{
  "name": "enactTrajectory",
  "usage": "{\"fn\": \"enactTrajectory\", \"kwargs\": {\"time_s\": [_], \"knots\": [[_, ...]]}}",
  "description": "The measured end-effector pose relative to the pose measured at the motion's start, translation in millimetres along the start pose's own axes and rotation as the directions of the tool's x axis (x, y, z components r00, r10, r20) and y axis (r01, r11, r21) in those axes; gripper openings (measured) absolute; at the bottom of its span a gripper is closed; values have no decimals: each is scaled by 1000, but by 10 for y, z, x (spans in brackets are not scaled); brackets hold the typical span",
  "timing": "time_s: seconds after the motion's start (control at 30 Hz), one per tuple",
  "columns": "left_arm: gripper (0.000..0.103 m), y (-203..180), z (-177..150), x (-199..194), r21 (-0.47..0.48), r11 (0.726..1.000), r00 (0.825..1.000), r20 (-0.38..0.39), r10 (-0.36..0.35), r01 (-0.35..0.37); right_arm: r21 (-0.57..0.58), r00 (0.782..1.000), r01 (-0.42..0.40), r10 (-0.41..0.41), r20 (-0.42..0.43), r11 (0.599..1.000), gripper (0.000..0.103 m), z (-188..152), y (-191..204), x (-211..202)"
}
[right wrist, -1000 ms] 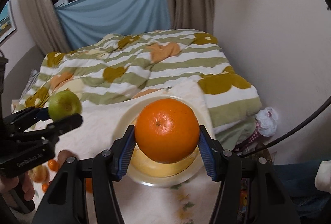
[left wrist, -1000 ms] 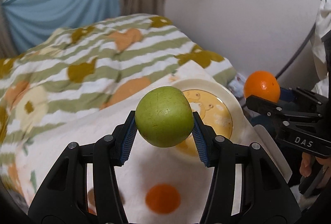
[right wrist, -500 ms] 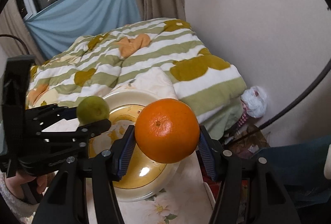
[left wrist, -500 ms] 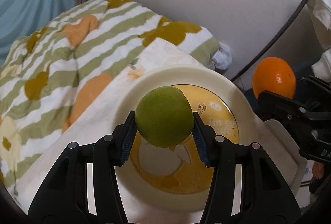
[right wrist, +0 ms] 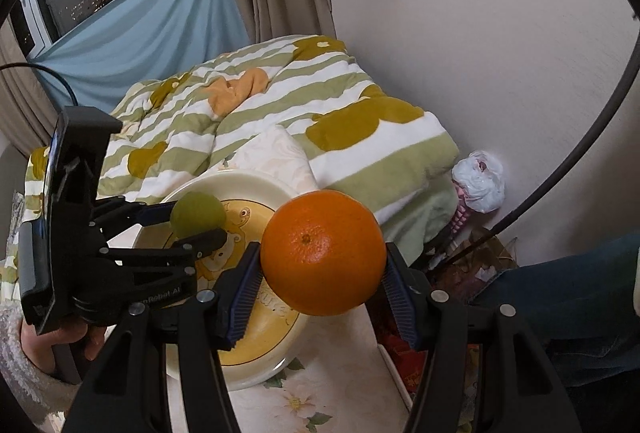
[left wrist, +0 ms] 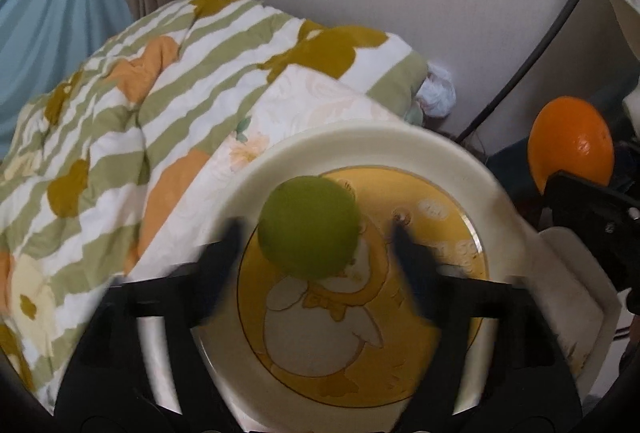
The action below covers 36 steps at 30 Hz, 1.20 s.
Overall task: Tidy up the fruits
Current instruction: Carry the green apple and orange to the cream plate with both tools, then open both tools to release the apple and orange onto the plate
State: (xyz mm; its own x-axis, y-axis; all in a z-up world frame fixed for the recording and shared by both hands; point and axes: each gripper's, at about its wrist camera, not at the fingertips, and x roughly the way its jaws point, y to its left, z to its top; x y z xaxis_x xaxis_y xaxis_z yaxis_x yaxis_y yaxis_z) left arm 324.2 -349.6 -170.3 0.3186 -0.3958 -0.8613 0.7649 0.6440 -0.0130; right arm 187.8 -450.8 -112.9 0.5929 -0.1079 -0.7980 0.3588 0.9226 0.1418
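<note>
A cream plate (left wrist: 352,137) with a yellow cartoon centre lies on a flowered cloth; it also shows in the right wrist view (right wrist: 256,181). My left gripper (left wrist: 316,245) is over the plate with its blurred jaws spread wide of the green fruit (left wrist: 308,227), which sits between them, no longer pinched. In the right wrist view the green fruit (right wrist: 198,215) sits between the left fingers above the plate. My right gripper (right wrist: 322,273) is shut on an orange (right wrist: 323,252), held just right of the plate; the orange also shows in the left wrist view (left wrist: 570,143).
A green, white and orange striped quilt (left wrist: 120,113) covers the bed behind the plate. A white wall (right wrist: 460,33) and a black cable (right wrist: 580,137) are at the right. A white plastic bag (right wrist: 478,187) lies on the floor by the bed's corner.
My left gripper has moved over the plate and opened its jaws off the green fruit. My right gripper has come closer to the plate's right side, still holding the orange.
</note>
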Motion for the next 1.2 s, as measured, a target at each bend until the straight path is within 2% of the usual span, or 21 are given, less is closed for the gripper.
{"fn": "enactTrajectory", "kwargs": {"time_s": [0.1,0.33,0.53,0.73,0.93,1.07,1.2], "knots": [[103,-7,15,-184,-22,1000,999,47,16,-14,-10,1000,-17,17,7,1000,55,8,-43,-58],[103,106,-100,-524,-140,989,996,55,65,-57,-98,998,-55,55,-1,994,55,23,-72,-127],[103,236,-328,-844,-243,963,989,54,137,-120,-223,994,-105,103,-22,969,55,35,66,-89],[103,347,-601,-1136,-326,927,977,38,209,-186,-323,985,-171,165,-46,931,55,59,173,18],[103,428,-937,-1318,-428,874,967,0,255,-231,-433,974,-227,202,-102,872,55,83,329,296],[103,475,-1095,-1395,-488,839,963,-11,268,-239,-489,964,-265,225,-141,831,55,61,461,480],[103,533,-1216,-1418,-556,801,969,-31,244,-219,-531,970,-244,192,-152,811,55,5,569,586]]}}
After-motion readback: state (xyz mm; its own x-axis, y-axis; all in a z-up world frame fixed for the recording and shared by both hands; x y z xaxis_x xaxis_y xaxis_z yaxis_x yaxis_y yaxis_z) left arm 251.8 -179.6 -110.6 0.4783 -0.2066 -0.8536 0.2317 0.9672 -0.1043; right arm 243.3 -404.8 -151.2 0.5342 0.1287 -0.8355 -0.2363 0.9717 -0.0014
